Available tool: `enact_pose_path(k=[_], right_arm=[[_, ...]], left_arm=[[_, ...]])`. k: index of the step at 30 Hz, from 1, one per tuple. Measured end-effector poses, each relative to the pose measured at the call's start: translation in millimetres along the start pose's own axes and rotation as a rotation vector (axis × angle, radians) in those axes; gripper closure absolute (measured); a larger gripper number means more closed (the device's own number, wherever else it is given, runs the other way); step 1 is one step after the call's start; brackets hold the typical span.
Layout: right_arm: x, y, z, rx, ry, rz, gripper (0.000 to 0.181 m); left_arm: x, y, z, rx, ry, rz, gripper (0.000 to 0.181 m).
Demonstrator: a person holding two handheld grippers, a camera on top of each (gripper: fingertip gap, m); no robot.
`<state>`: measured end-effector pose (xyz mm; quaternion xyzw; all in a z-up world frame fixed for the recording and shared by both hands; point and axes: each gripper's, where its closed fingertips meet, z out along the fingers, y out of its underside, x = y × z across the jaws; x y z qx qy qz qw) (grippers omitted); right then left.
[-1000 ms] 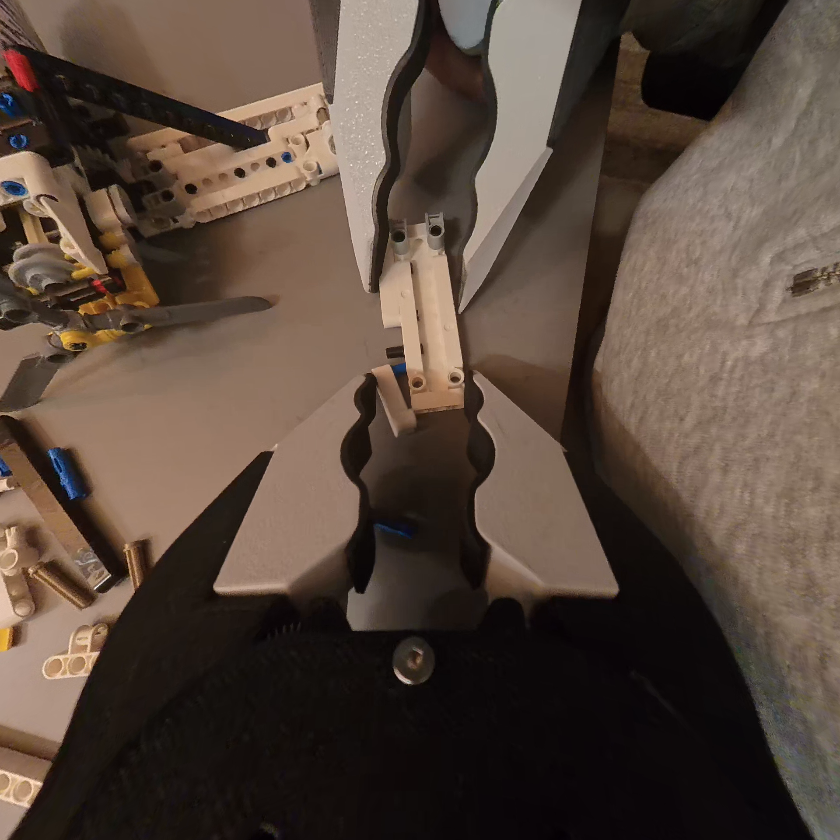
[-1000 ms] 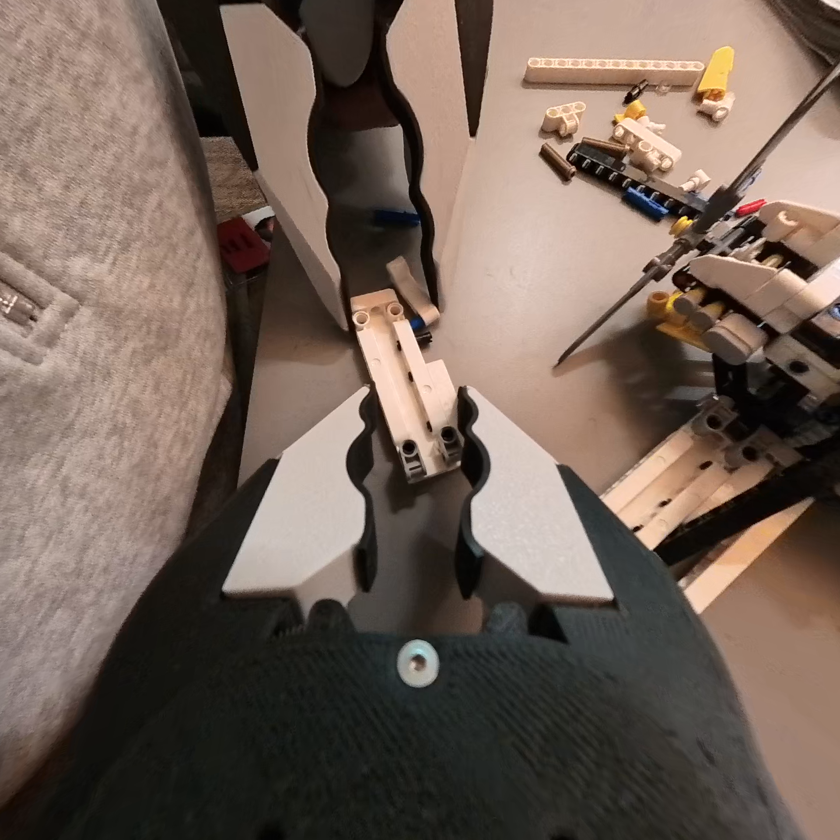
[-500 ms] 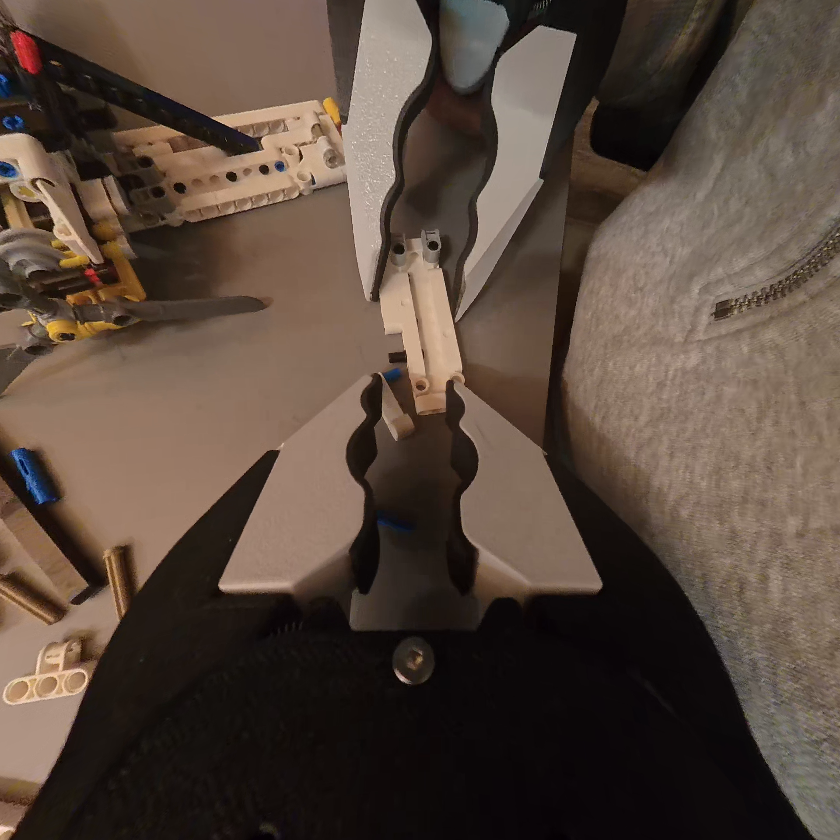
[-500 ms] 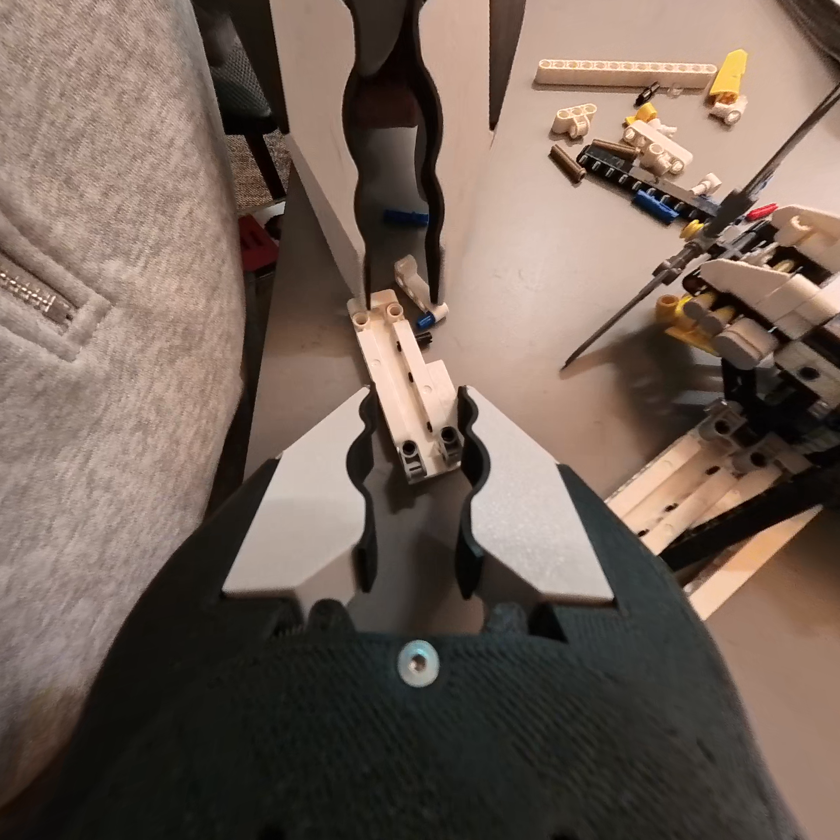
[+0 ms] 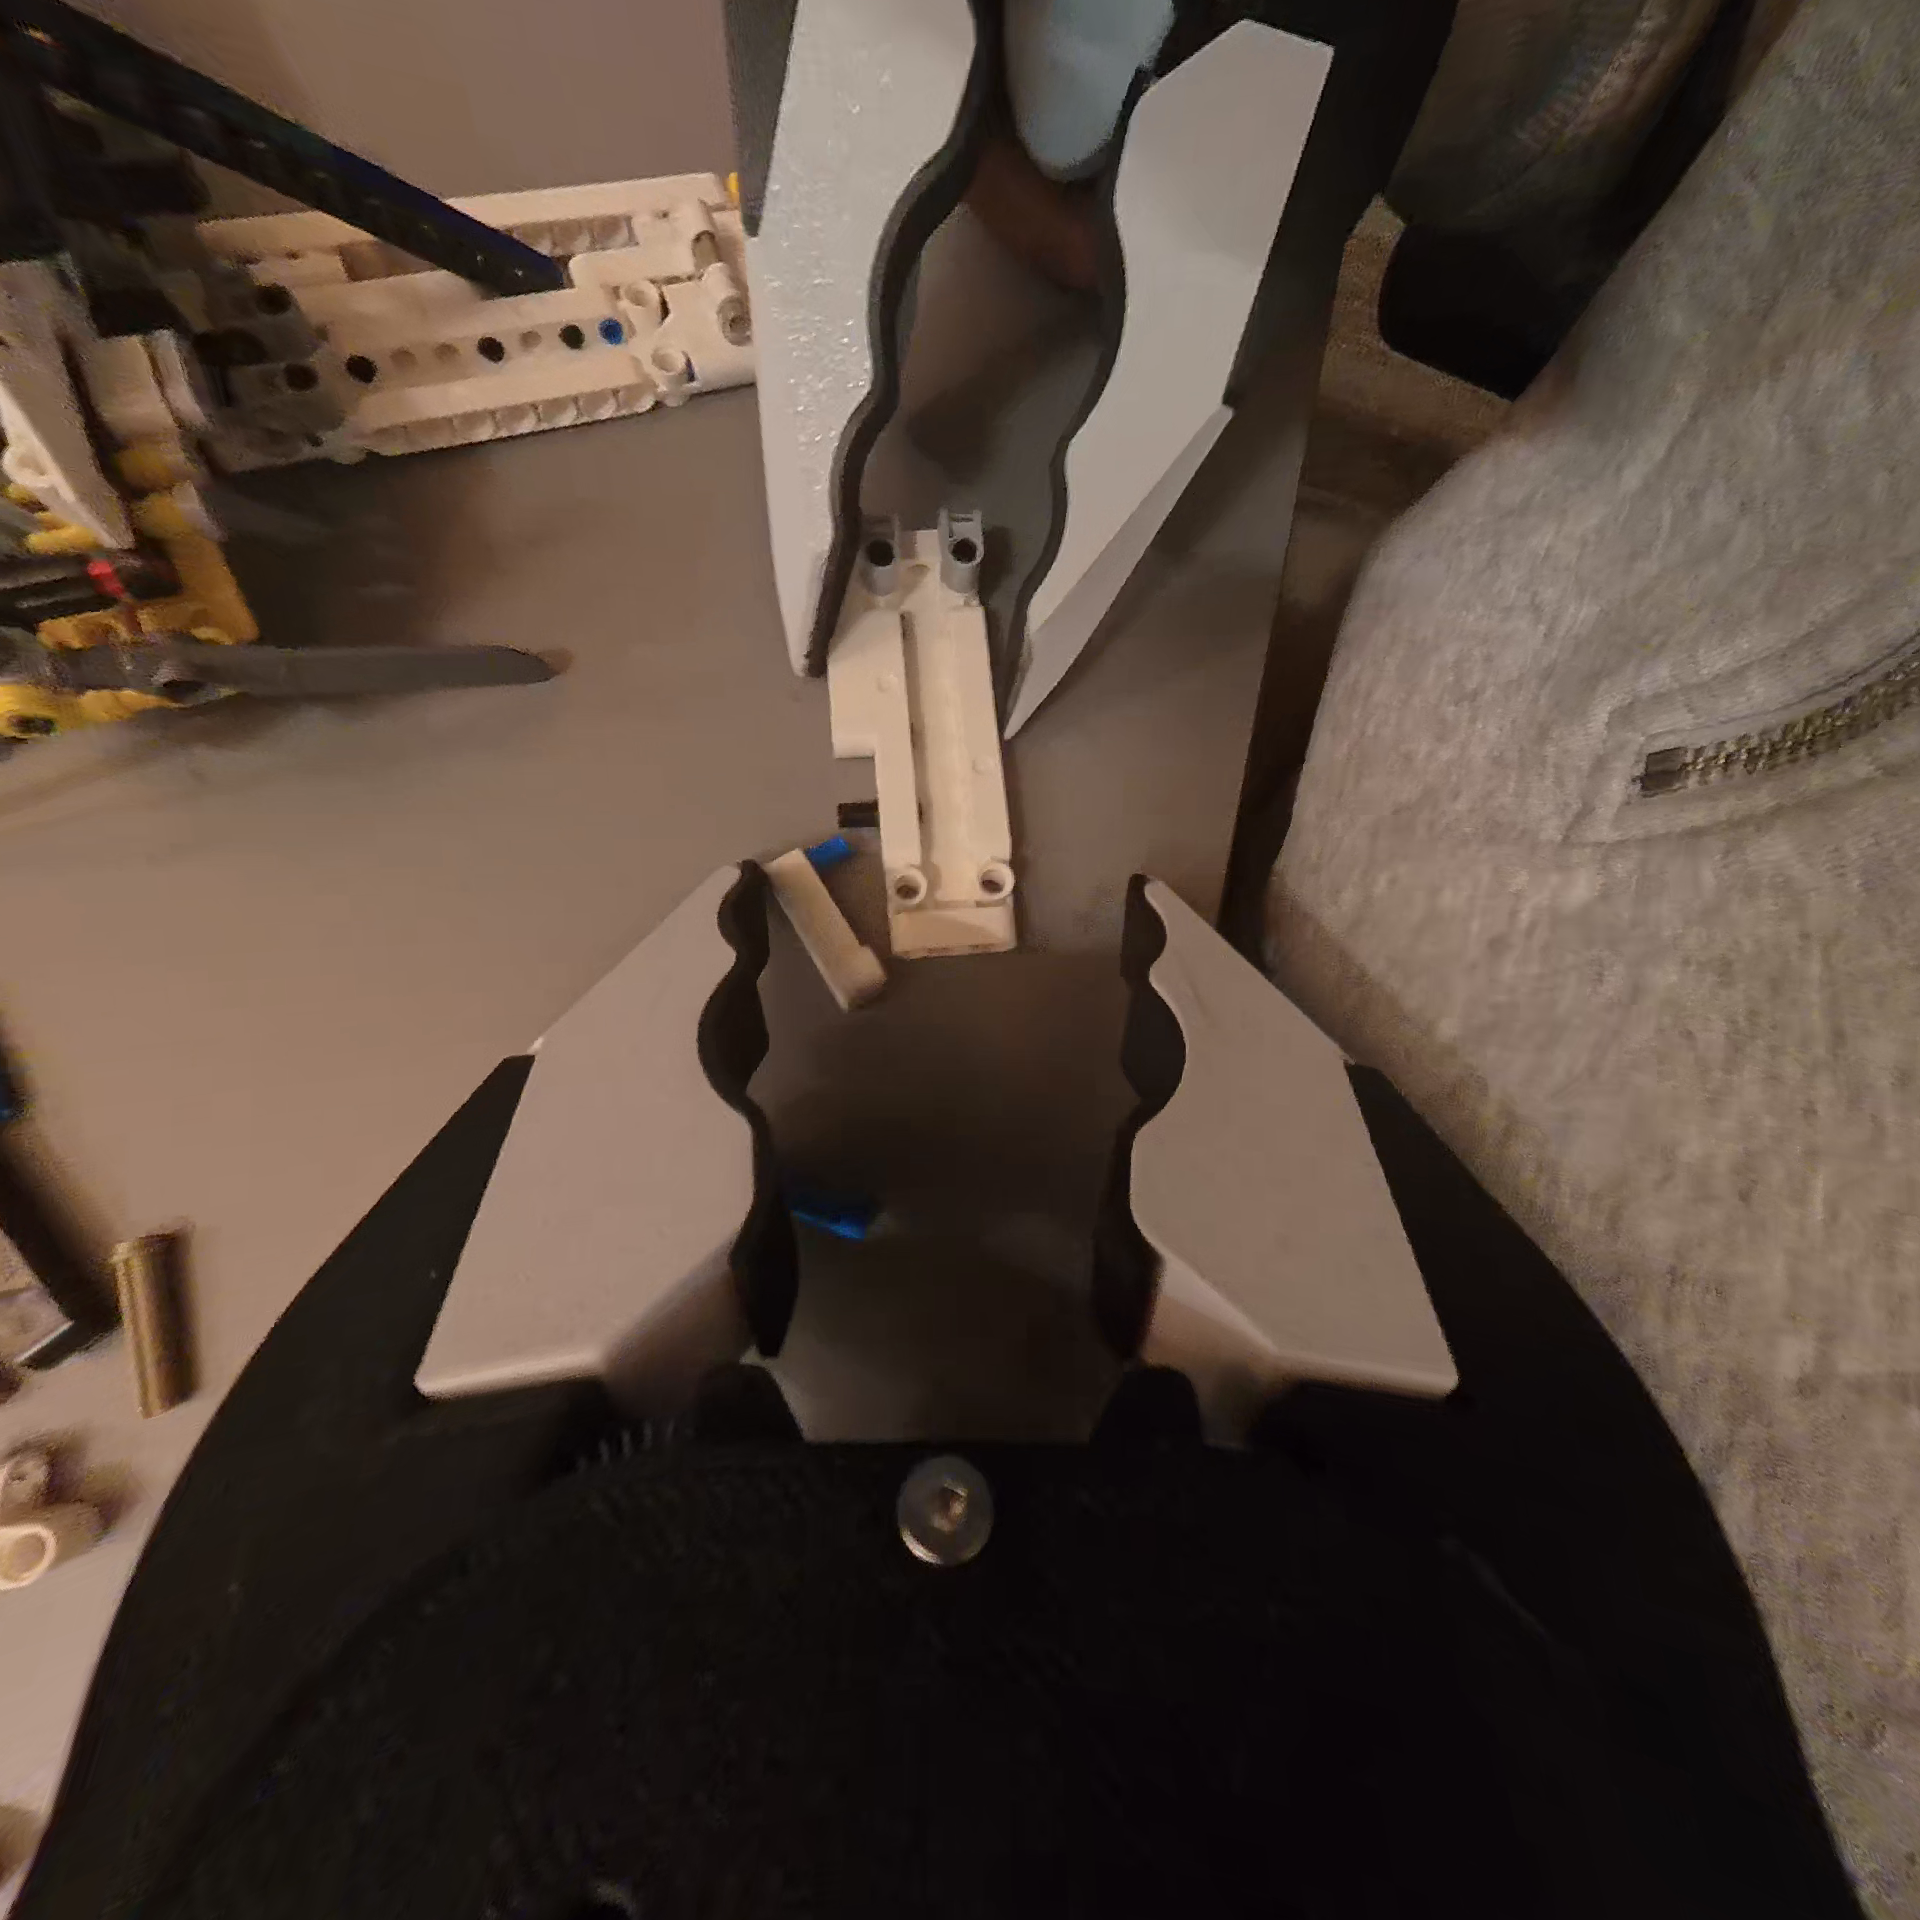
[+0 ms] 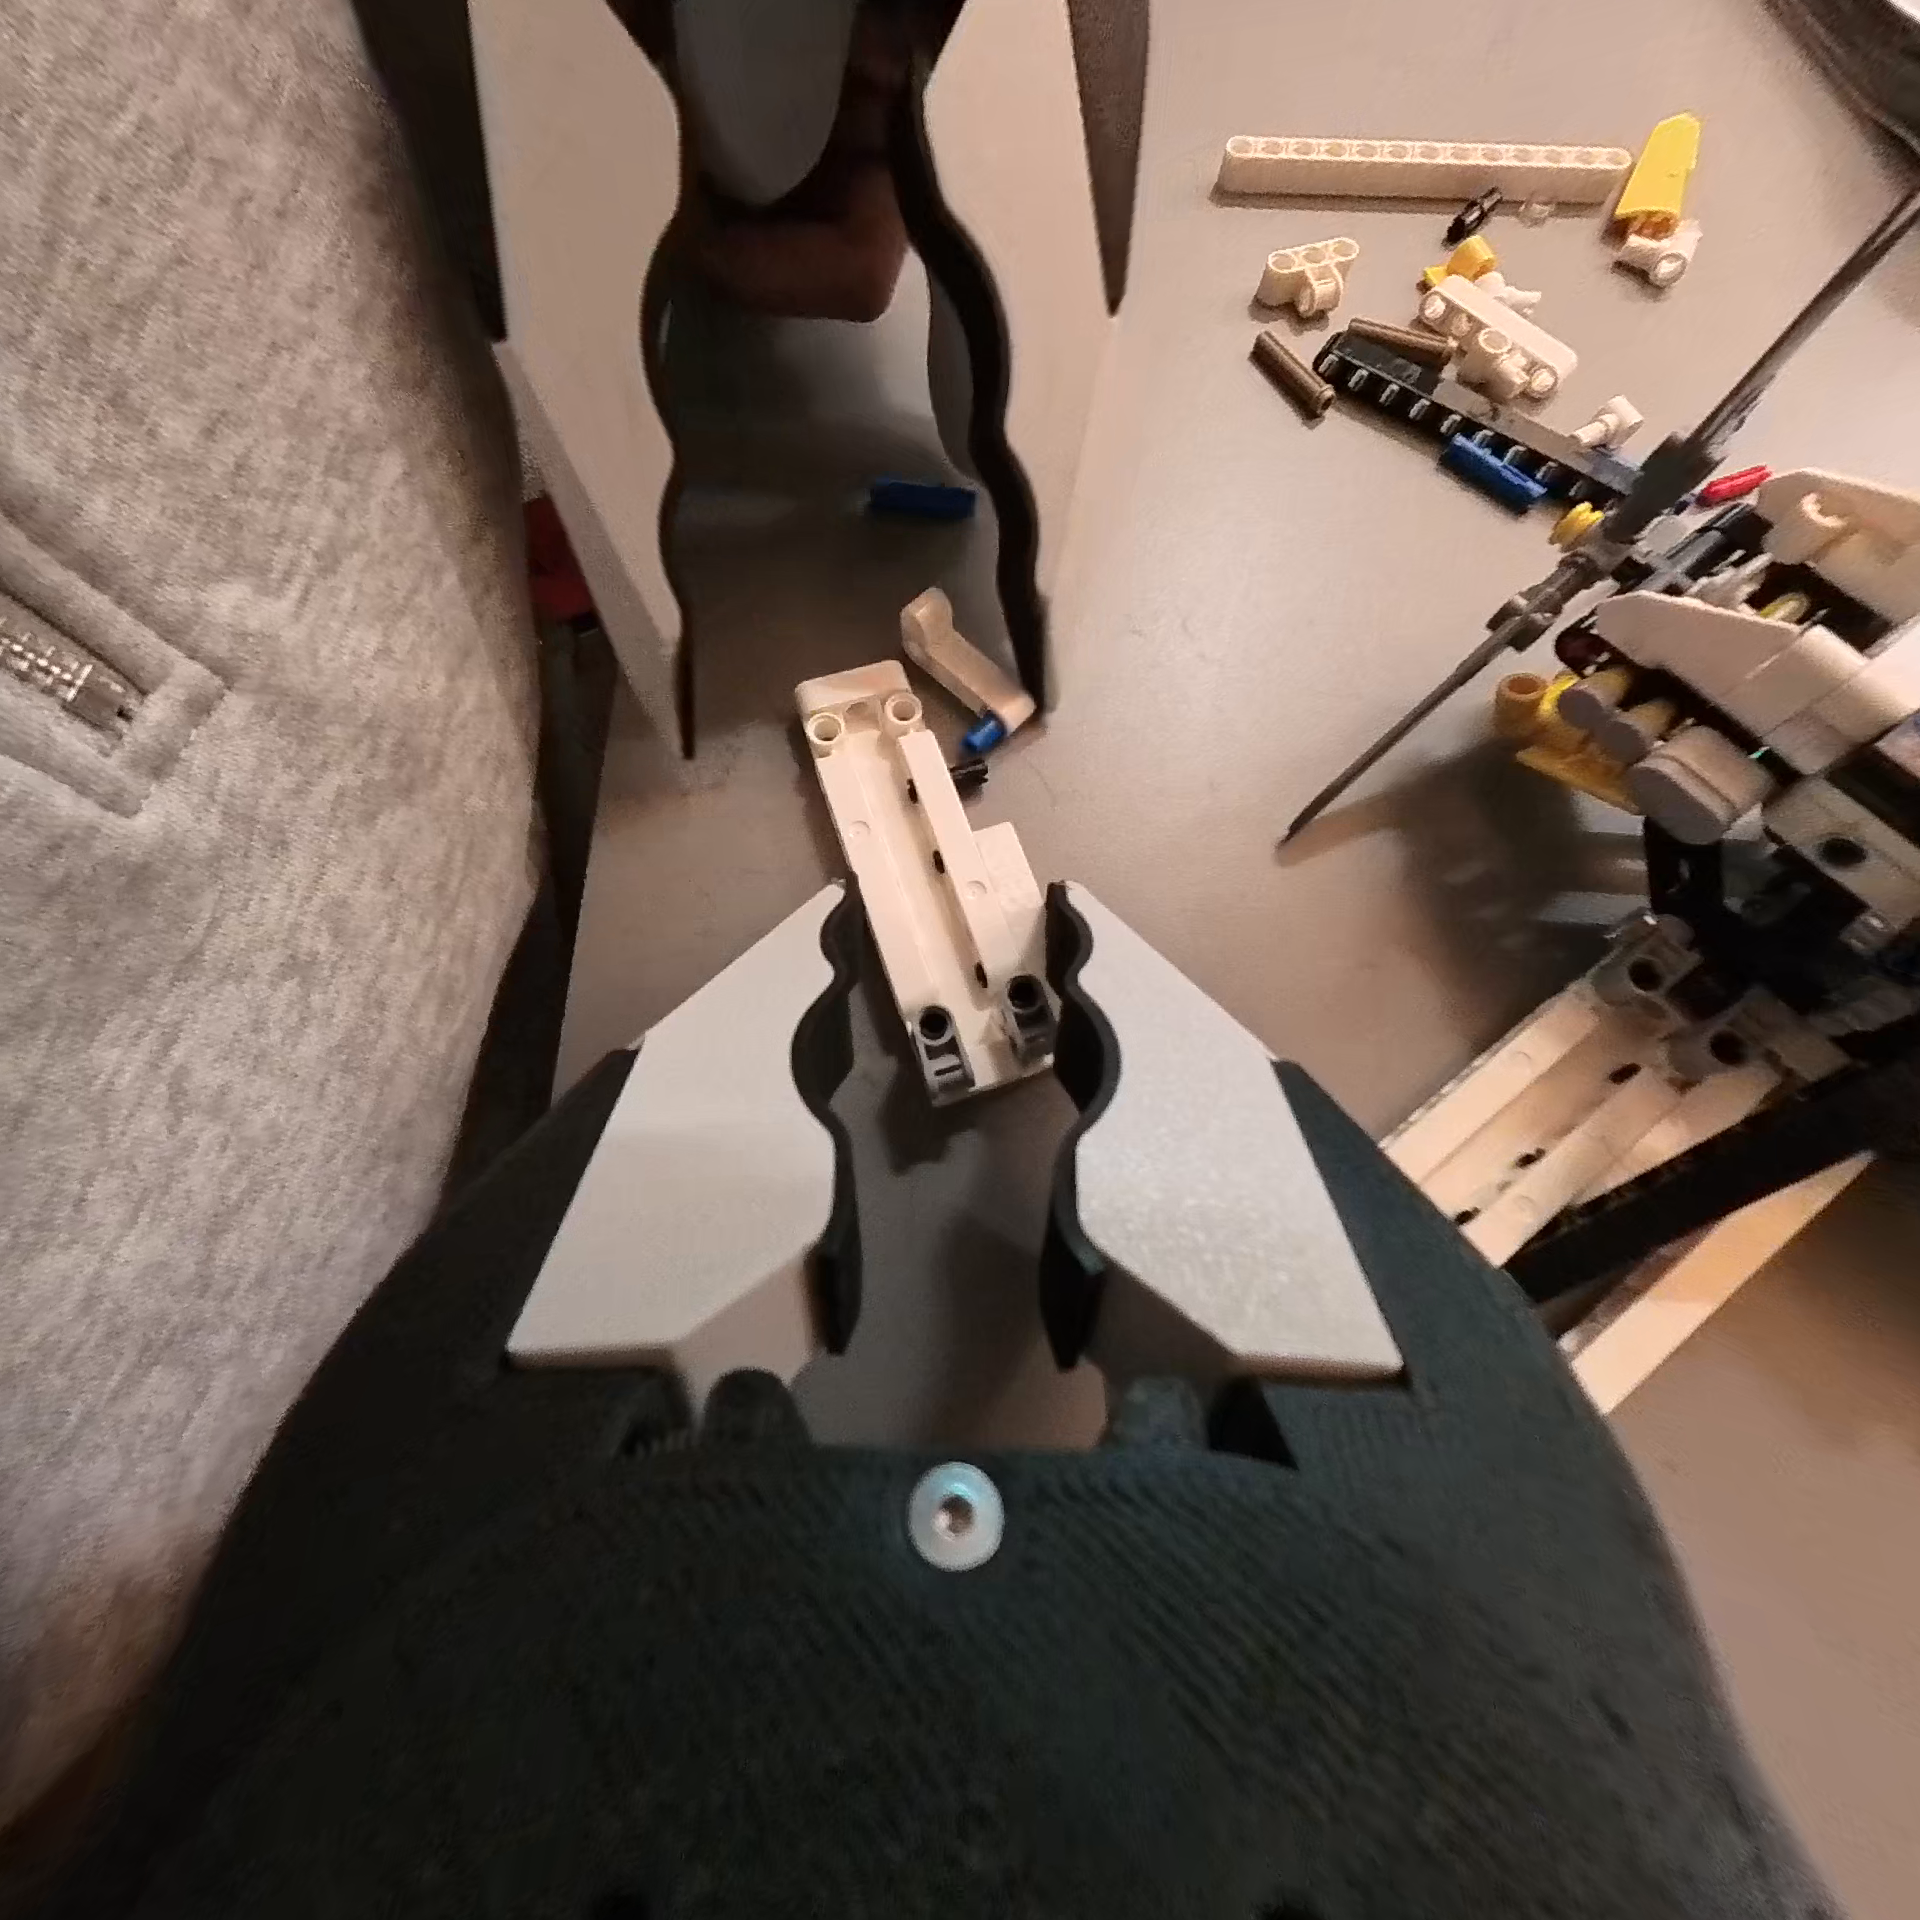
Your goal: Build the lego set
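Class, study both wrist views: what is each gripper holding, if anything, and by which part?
The right gripper grips the white panel assembly by its end with two grey connectors. The left gripper is open and holds nothing.

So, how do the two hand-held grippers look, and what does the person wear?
Each hand-held gripper, left and right, has a black textured body with one silver screw, and two pale grey wedge-shaped fingers with wavy black inner pads. No cables show. The person wears a light grey fleece garment with a metal zip.

A grey tabletop (image 5: 343,914) under dim, warm light (its edge (image 5: 1262,665) drops to shadow).
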<state>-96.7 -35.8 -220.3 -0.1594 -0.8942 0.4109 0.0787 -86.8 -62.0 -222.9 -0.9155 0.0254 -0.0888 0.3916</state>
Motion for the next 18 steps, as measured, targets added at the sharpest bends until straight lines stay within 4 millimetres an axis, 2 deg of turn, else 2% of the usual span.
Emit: enact_pose_path(k=[18], right_arm=[[-0.8, 0.2, -0.2, -0.001, 0.005, -0.009, 0.147]], left_arm=[[-3.6, -4.3, 5.5, -0.006, -0.03, 0.006, 0.134]])
